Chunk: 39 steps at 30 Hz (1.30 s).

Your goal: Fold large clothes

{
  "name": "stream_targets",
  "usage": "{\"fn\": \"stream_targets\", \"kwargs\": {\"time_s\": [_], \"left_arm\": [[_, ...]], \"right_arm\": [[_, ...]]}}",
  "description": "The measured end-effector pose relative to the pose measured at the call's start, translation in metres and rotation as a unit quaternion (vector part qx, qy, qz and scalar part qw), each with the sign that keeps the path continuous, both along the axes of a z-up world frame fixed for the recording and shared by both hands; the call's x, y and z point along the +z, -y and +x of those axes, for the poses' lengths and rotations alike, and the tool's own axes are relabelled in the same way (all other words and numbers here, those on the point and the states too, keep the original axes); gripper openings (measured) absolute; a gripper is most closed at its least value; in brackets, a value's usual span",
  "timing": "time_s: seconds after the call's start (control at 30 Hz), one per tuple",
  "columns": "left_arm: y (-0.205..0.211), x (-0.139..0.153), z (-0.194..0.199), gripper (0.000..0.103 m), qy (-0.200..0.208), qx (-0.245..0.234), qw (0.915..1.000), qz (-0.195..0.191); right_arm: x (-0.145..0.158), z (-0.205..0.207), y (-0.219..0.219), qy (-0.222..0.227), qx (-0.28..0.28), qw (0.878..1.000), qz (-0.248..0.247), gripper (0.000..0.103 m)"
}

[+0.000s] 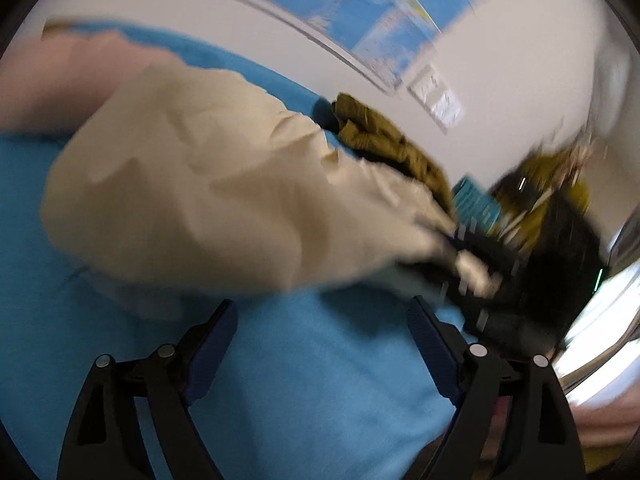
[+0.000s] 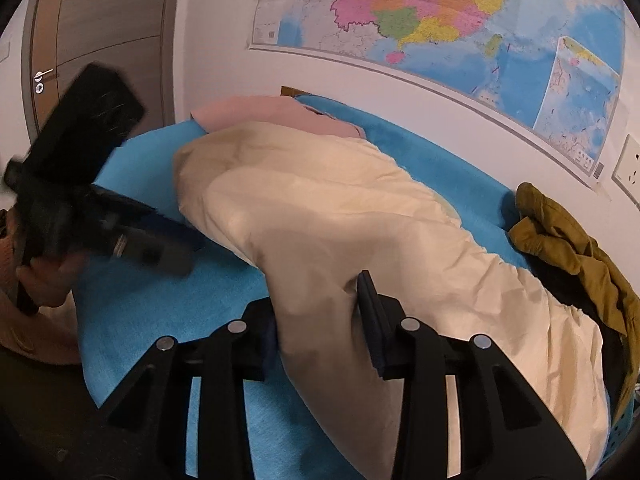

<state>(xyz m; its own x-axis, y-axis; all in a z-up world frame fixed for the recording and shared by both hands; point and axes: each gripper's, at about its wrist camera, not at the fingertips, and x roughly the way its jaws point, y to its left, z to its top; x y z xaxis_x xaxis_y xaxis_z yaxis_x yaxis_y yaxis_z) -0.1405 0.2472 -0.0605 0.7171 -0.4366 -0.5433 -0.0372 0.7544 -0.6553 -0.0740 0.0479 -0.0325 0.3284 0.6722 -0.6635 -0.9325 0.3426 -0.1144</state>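
A large cream garment (image 2: pixel 320 216) lies across the blue cloth-covered table (image 2: pixel 160 312); it also shows in the left wrist view (image 1: pixel 192 208). My right gripper (image 2: pixel 316 308) is shut on a fold of the cream garment at its near edge. In the left wrist view my left gripper (image 1: pixel 320 320) is open and empty, held above the blue cover just in front of the garment. The right gripper (image 1: pixel 492 264) shows there, blurred, at the garment's right end. The left gripper (image 2: pixel 120 232) shows blurred at the left in the right wrist view.
A pink garment (image 2: pixel 272 114) lies at the far end of the table. An olive garment (image 2: pixel 568 236) is bunched at the right by the wall. A map (image 2: pixel 460 12) hangs on the wall, with a door (image 2: pixel 100 20) to its left.
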Motion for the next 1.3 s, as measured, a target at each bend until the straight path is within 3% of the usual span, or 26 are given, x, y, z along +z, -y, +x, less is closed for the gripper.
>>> {"fn": "stream_targets", "kwargs": {"time_s": [0.13, 0.2, 0.33, 0.47, 0.53, 0.6, 0.63, 0.7, 0.8, 0.83, 0.97, 1.0, 1.1, 1.3], "left_arm": [[-0.018, -0.007, 0.014, 0.085, 0.007, 0.020, 0.9962, -0.085], [-0.023, -0.006, 0.019, 0.087, 0.009, 0.024, 0.9944, -0.102], [-0.024, -0.008, 0.042, 0.087, -0.011, 0.030, 0.9947, -0.097], [-0.018, -0.007, 0.061, 0.087, -0.033, 0.024, 0.9973, -0.061], [-0.014, -0.008, 0.069, 0.084, -0.052, 0.024, 0.9977, -0.037], [-0.013, -0.007, 0.071, 0.081, -0.061, 0.025, 0.9977, -0.017], [-0.012, -0.007, 0.072, 0.080, -0.063, 0.029, 0.9975, -0.012], [-0.014, -0.008, 0.071, 0.070, -0.068, 0.041, 0.9969, -0.006], [-0.013, -0.008, 0.070, 0.060, -0.076, 0.052, 0.9956, 0.013], [-0.013, -0.007, 0.070, 0.057, -0.076, 0.055, 0.9955, 0.016], [-0.013, -0.005, 0.070, 0.050, -0.078, 0.054, 0.9952, 0.026], [-0.014, -0.004, 0.070, 0.050, -0.077, 0.053, 0.9953, 0.027], [-0.014, -0.006, 0.071, 0.050, -0.078, 0.050, 0.9954, 0.025], [-0.011, -0.007, 0.074, 0.055, -0.077, 0.043, 0.9957, 0.030]], "right_arm": [[-0.003, -0.002, 0.001, -0.011, -0.004, 1.000, 0.004, 0.035], [-0.005, -0.002, 0.001, -0.017, -0.005, 1.000, 0.005, 0.036], [-0.005, 0.003, 0.006, -0.052, -0.010, 0.998, 0.016, 0.040], [0.003, 0.008, 0.041, -0.148, -0.013, 0.986, 0.076, 0.045], [0.005, 0.015, 0.077, -0.220, -0.030, 0.968, 0.118, 0.046], [-0.002, 0.023, 0.111, -0.280, -0.056, 0.947, 0.148, 0.054], [-0.010, 0.029, 0.136, -0.322, -0.083, 0.929, 0.165, 0.056], [-0.022, 0.037, 0.170, -0.362, -0.131, 0.904, 0.184, 0.056], [-0.044, 0.049, 0.218, -0.419, -0.218, 0.856, 0.212, 0.060], [-0.049, 0.052, 0.229, -0.426, -0.248, 0.842, 0.218, 0.062], [-0.051, 0.057, 0.246, -0.404, -0.320, 0.824, 0.236, 0.071], [-0.053, 0.059, 0.246, -0.397, -0.339, 0.821, 0.232, 0.069], [-0.051, 0.064, 0.240, -0.368, -0.372, 0.822, 0.226, 0.067], [-0.052, 0.075, 0.216, -0.329, -0.401, 0.817, 0.252, 0.076]]}}
